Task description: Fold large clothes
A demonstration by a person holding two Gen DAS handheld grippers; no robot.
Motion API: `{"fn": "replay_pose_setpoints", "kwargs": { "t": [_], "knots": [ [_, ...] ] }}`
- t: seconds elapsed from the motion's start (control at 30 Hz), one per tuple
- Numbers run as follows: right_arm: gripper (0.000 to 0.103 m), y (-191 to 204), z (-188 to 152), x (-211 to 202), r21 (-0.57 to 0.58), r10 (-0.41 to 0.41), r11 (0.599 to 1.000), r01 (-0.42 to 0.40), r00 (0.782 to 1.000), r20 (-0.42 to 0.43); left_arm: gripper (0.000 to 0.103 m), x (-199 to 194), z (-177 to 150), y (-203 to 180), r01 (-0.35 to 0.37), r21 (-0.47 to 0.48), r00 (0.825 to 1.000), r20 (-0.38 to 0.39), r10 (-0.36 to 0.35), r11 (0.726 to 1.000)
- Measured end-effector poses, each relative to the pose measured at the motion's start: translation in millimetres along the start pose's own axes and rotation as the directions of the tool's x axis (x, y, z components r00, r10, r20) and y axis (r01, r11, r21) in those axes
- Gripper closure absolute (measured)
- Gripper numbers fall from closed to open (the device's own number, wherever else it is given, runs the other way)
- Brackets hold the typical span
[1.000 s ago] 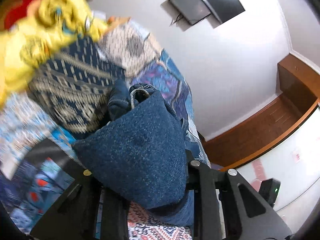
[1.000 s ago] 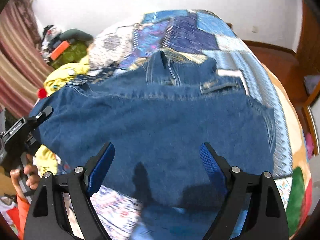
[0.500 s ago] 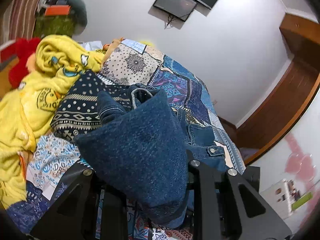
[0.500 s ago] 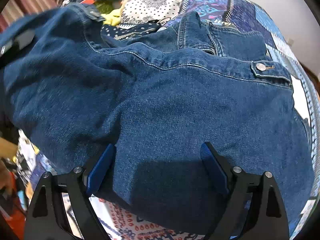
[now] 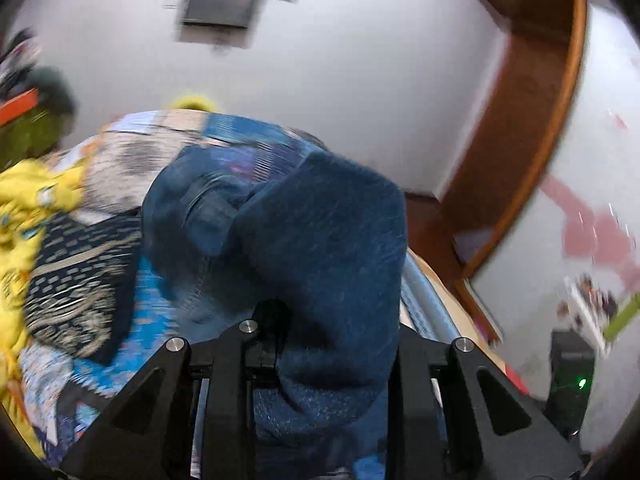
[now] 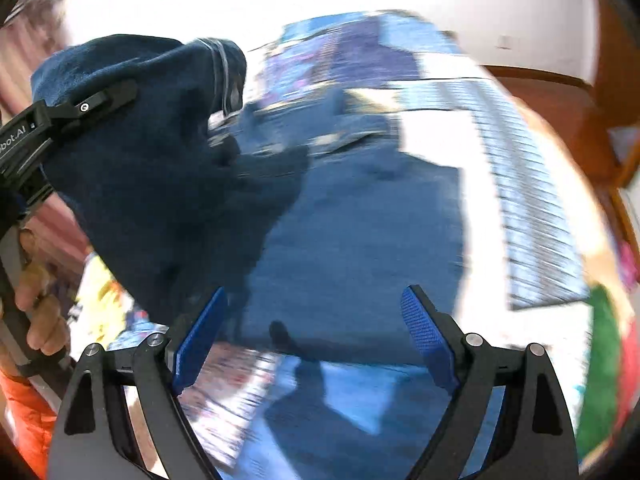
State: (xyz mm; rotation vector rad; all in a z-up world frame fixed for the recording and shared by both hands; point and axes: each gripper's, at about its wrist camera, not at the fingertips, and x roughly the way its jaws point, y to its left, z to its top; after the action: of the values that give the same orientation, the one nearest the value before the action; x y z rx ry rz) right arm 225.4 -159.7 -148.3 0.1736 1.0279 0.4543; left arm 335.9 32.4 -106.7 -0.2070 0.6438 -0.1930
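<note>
Home bedroom, patchwork bedspread (image 5: 248, 148), wall-mounted television (image 5: 224, 0) (blurred), clothes heaps (image 5: 24, 200)

Denim jacket (image 5: 320, 248) folds hid the left gripper's (image 5: 332, 344) jaws, and motion blur smeared the bed's quilt (image 6: 532, 208) pattern.

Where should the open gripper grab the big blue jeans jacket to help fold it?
Probably the near edge of the denim jacket, coming from above. That part lies flat on the patchwork bedspread, right ahead of the open right gripper. The left gripper already pinches and lifts the other side, so this edge is the free one.
</note>
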Motion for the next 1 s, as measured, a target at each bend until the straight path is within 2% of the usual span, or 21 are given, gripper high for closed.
{"fn": "replay_pose_setpoints", "kwargs": {
  "t": [0.07,0.17,0.23,0.3,0.4,0.43,0.47,0.5,0.57,0.6,0.63,0.7,0.83,1.0],
  "knots": [
    [0.016,-25.3,-6.9,-10.0,0.048,-0.057,0.997,0.056,0.998,0.025,0.079,19.8,-8.1,-29.1,0.021,0.06,0.999,-0.048,-0.018,0.998],
    [0.016,-63.5,-16.7,-12.0,0.121,-0.102,0.987,0.103,0.995,-0.013,0.079,44.8,-30.4,-68.3,0.07,0.163,0.99,-0.135,-0.048,0.984],
    [0.016,-77.1,-26.6,-14.7,0.141,-0.126,0.982,0.129,0.992,-0.027,0.078,61.0,-52.5,-89.5,0.075,0.245,0.98,-0.197,-0.026,0.967],
    [0.016,-87.0,-35.9,-17.7,0.146,-0.153,0.977,0.157,0.988,-0.039,0.077,71.8,-73.8,-101.5,0.086,0.313,0.97,-0.244,-0.007,0.946],
    [0.016,-96.0,-45.3,-23.0,0.157,-0.171,0.972,0.176,0.984,-0.045,0.075,82.7,-97.7,-104.4,0.127,0.339,0.946,-0.324,-0.011,0.932],
    [0.016,-98.0,-47.2,-25.4,0.162,-0.173,0.971,0.178,0.984,-0.046,0.073,82.4,-101.7,-104.1,0.13,0.348,0.943,-0.333,-0.007,0.928],
    [0.016,-103.2,-48.6,-28.2,0.17,-0.176,0.969,0.182,0.983,-0.045,0.072,79.7,-102.8,-105.9,0.124,0.355,0.944,-0.329,-0.001,0.927],
    [0.016,-105.1,-49.6,-30.2,0.176,-0.178,0.967,0.183,0.983,-0.043,0.065,76.2,-102.8,-106.0,0.119,0.362,0.945,-0.327,0.007,0.925],
    [0.016,-106.9,-50.4,-34.2,0.188,-0.175,0.966,0.18,0.984,-0.04,0.047,69.3,-100.1,-106.6,0.13,0.355,0.937,-0.35,0.002,0.926],
    [0.016,-107.3,-50.3,-36.4,0.192,-0.171,0.966,0.175,0.985,-0.035,0.033,64.0,-97.6,-105.4,0.13,0.343,0.933,-0.36,0.003,0.93],
    [0.016,-106.9,-50.3,-37.3,0.192,-0.17,0.966,0.173,0.985,-0.033,0.024,61.9,-95.4,-103.3,0.128,0.336,0.934,-0.357,0.0,0.933],
    [0.016,-102.2,-49.4,-43.6,0.179,-0.172,0.969,0.173,0.985,-0.018,0.018,48.6,-90.8,-98.0,0.114,0.325,0.942,-0.337,0.002,0.939],
    [0.016,-85.3,-40.8,-56.4,0.152,-0.148,0.978,0.14,0.988,0.039,0.017,18.8,-78.7,-81.7,0.099,0.298,0.951,-0.308,-0.002,0.95],
    [0.016,-55.1,-22.8,-64.7,0.091,-0.103,0.992,0.093,0.989,0.111,0.004,-15.5,-56.4,-49.5,-0.014,0.273,0.979,-0.193,0.069,0.962]
  ]
}}
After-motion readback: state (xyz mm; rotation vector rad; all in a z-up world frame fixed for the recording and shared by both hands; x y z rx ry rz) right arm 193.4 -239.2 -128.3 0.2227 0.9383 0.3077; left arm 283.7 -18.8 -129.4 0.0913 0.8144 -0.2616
